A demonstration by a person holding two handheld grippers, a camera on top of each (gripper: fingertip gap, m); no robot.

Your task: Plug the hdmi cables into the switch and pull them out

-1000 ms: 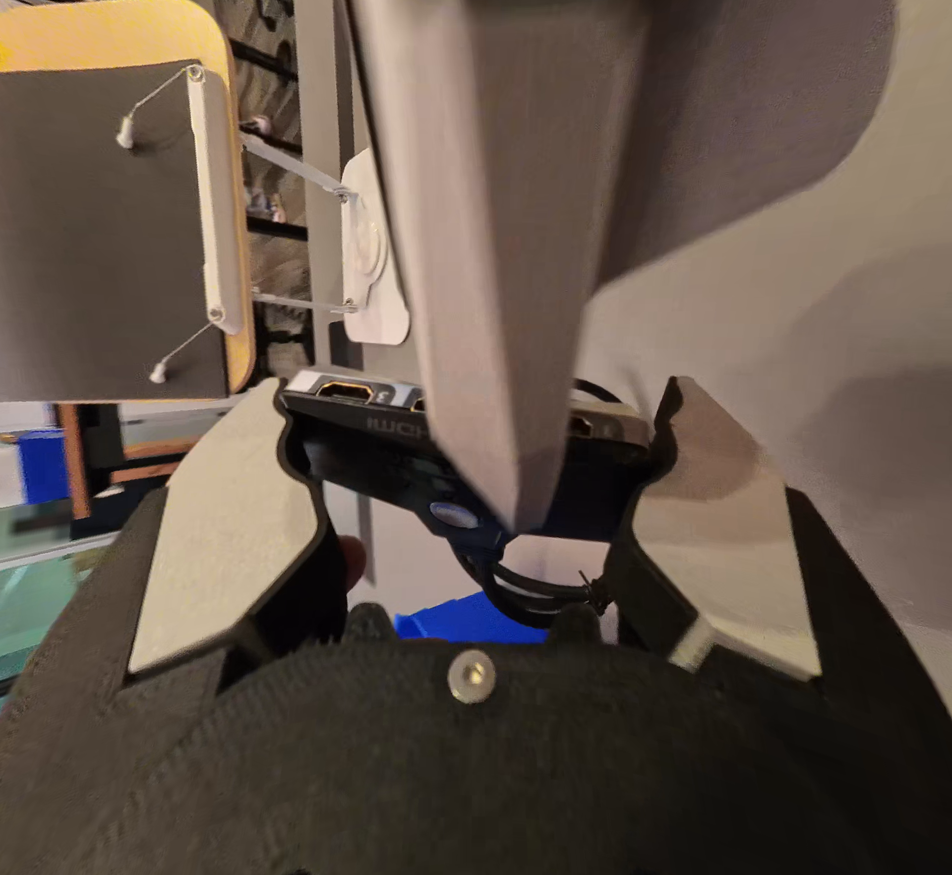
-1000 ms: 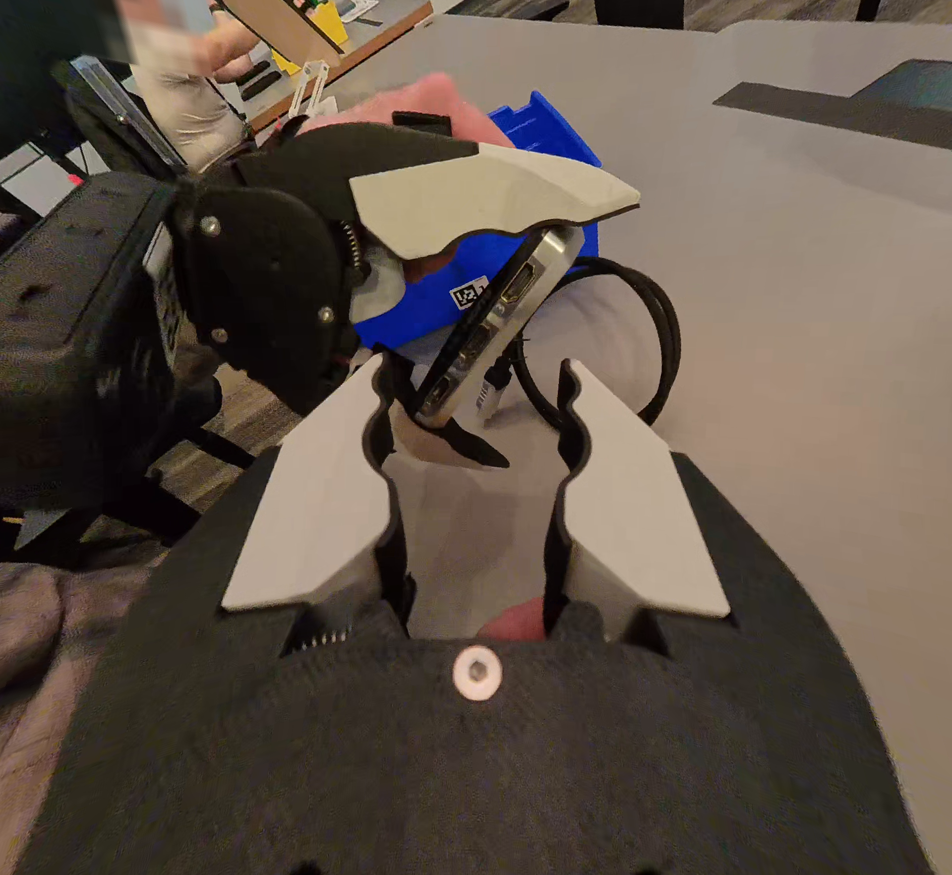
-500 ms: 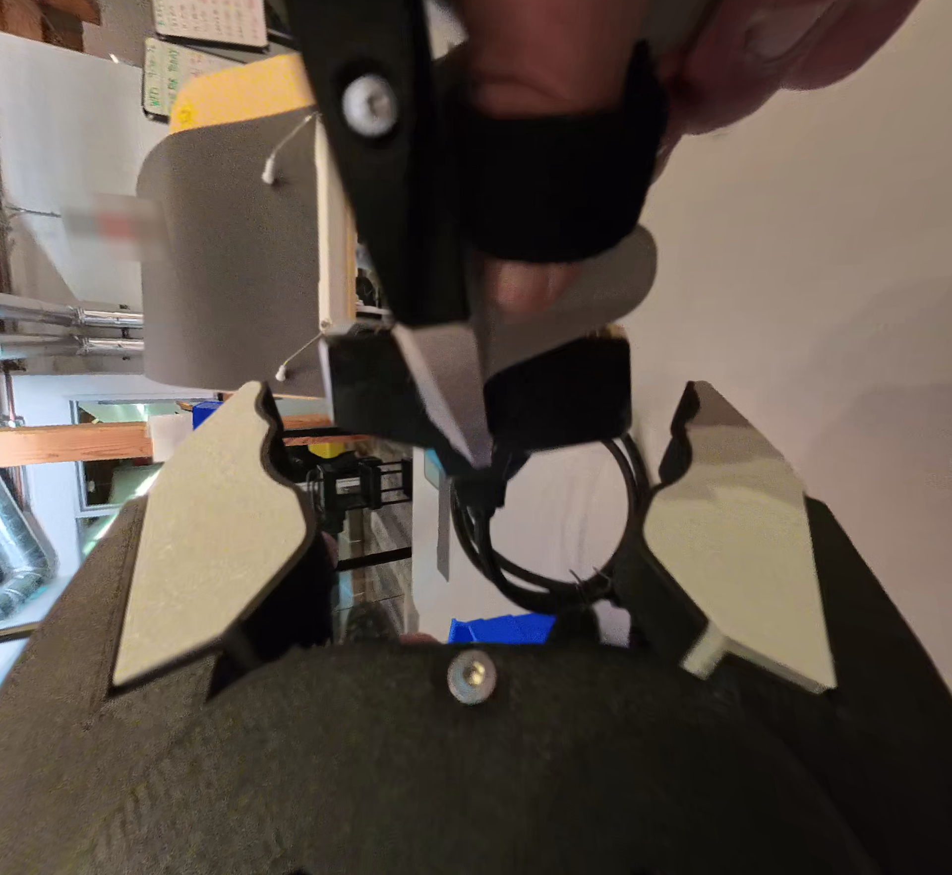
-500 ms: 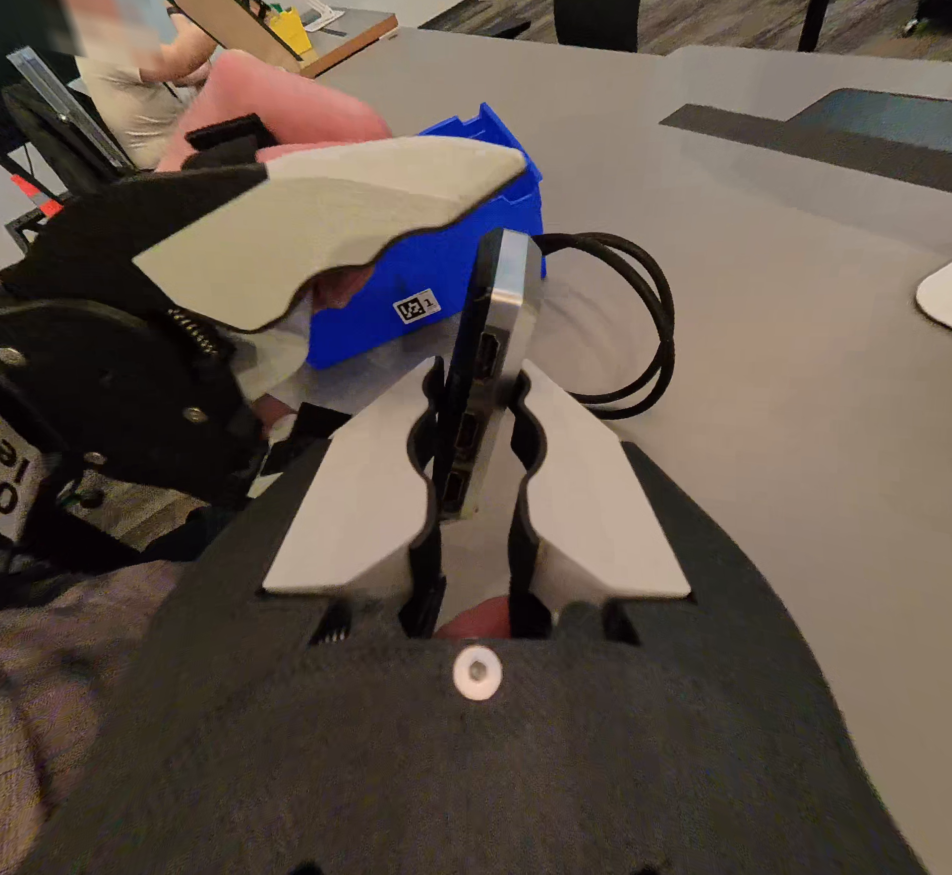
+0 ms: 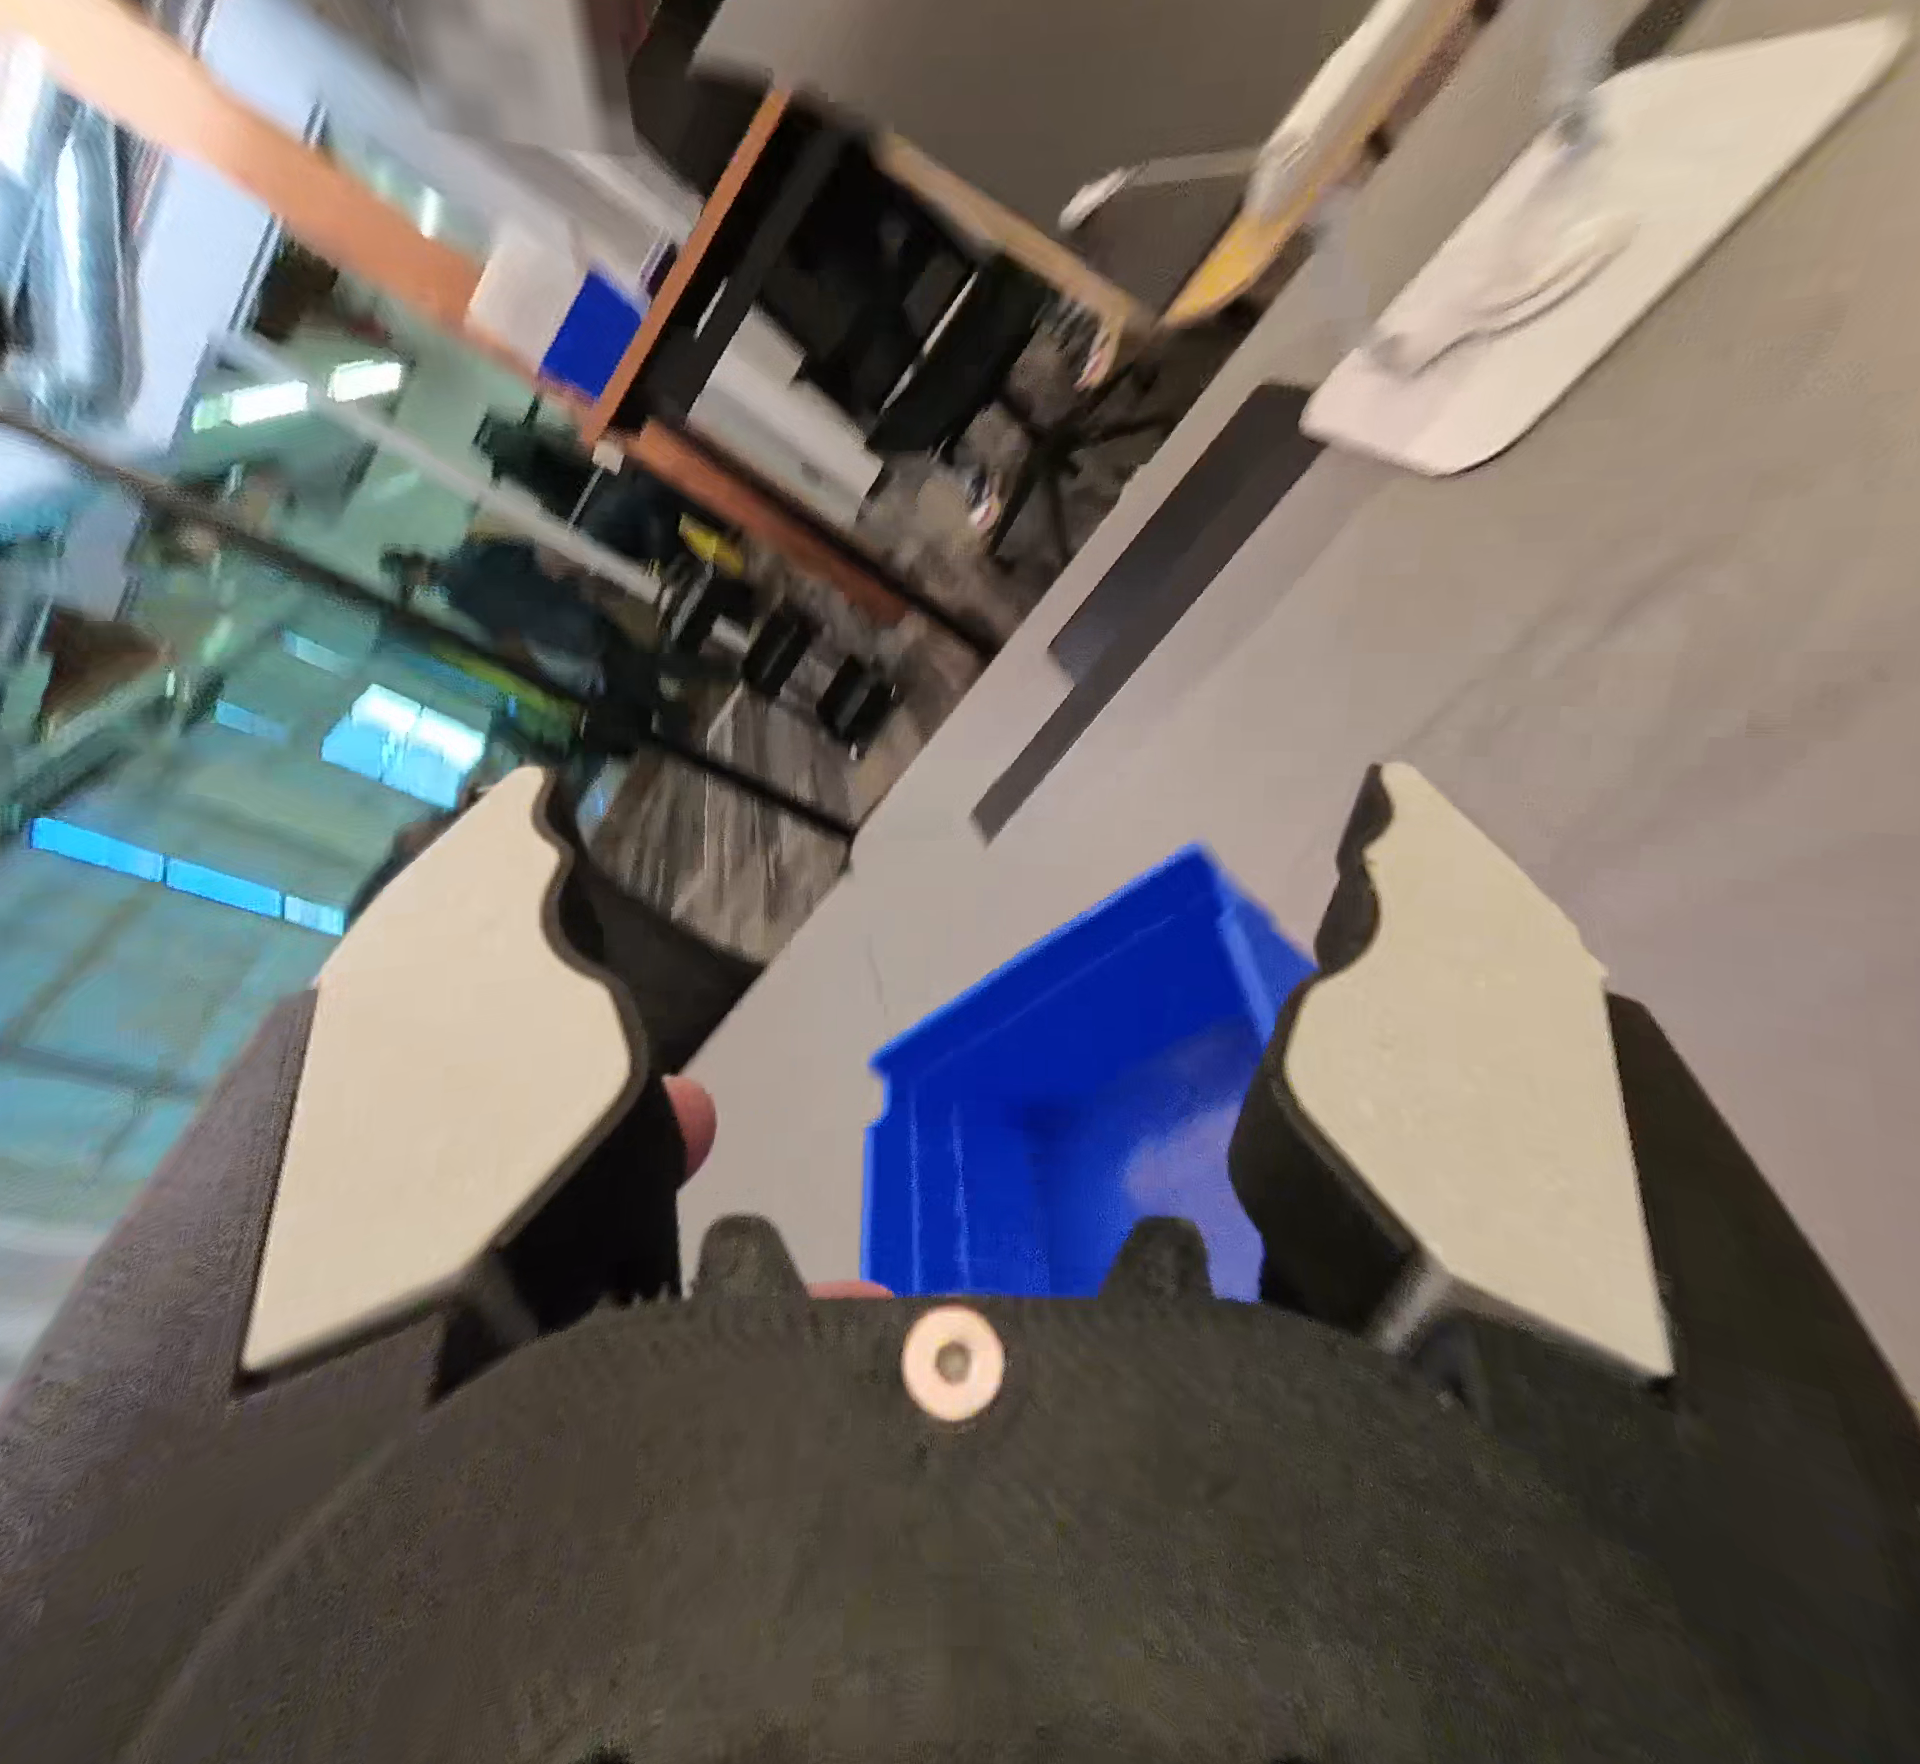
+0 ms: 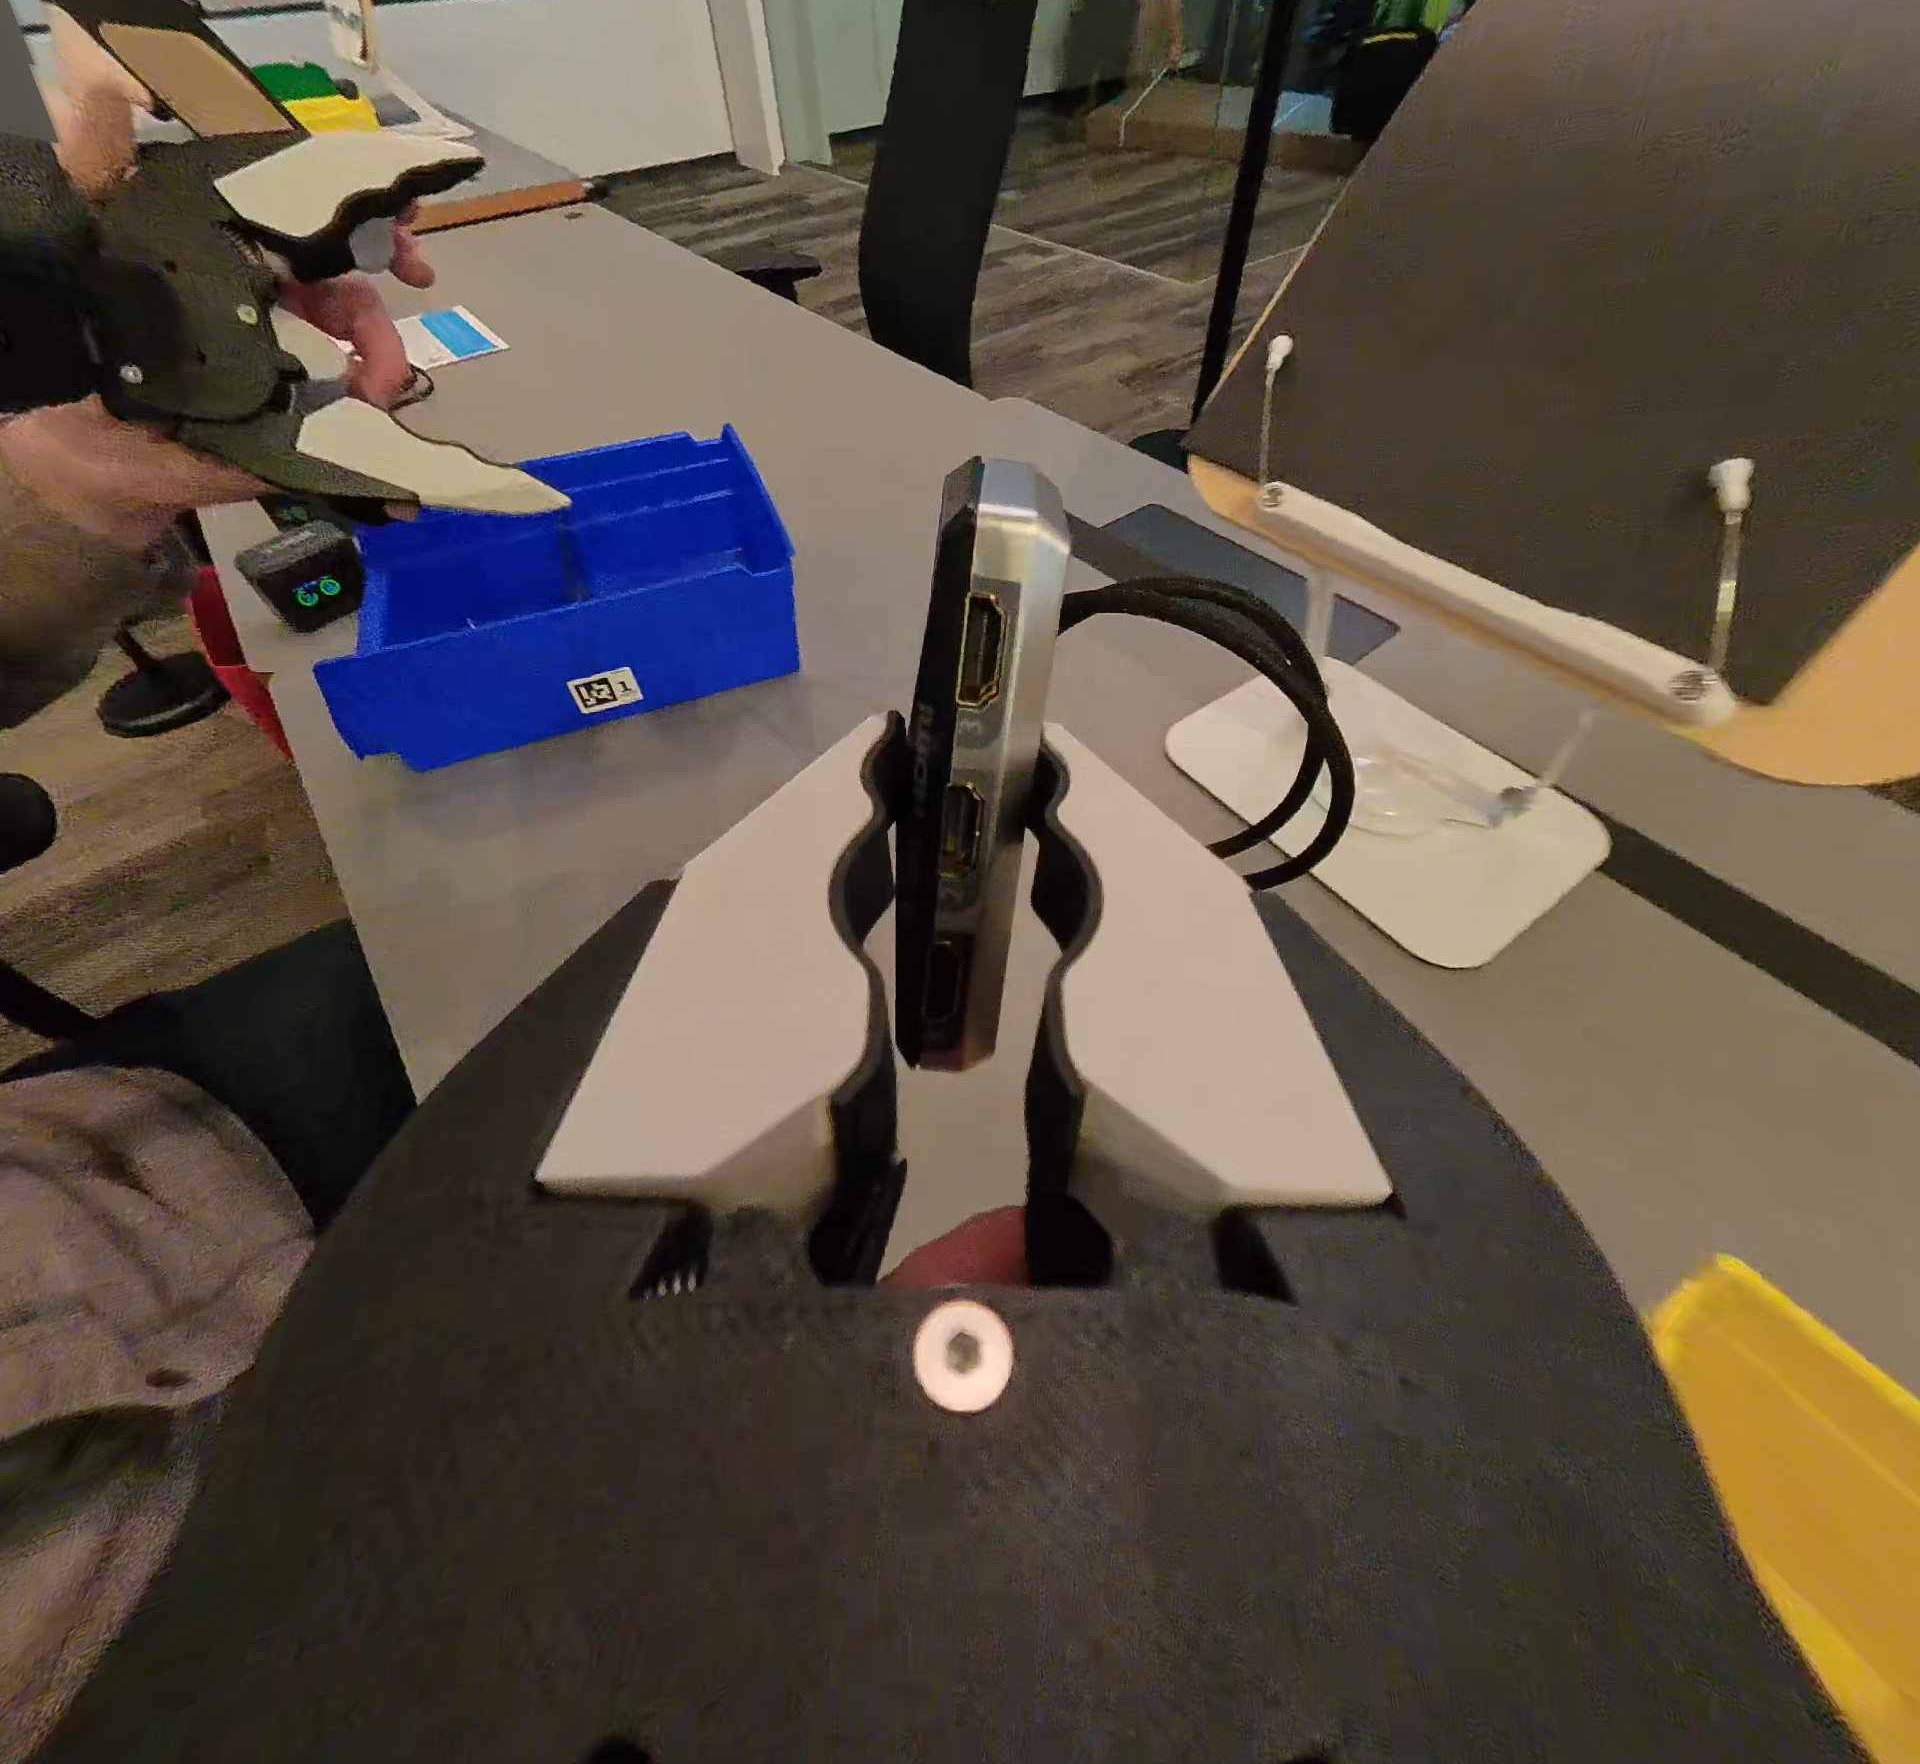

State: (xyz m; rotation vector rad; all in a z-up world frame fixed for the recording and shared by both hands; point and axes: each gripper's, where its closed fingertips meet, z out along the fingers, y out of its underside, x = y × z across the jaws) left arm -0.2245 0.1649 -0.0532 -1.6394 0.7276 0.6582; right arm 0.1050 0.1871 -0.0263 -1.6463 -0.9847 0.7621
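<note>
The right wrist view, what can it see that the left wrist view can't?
Only the right wrist view shows the switch, gripped upright in the right hand-held gripper, its coiled black cable, and the left hand-held gripper open from the side. Only the left wrist view shows blurry room beyond the table edge. Both show the blue bin and grey table.

Switch brushed metal edge; bin glossy blue plastic

Slim silver-and-black hdmi switch upright between right gripper fingers; blue plastic bin on grey worktop behind-left; white flat stand base right
</note>
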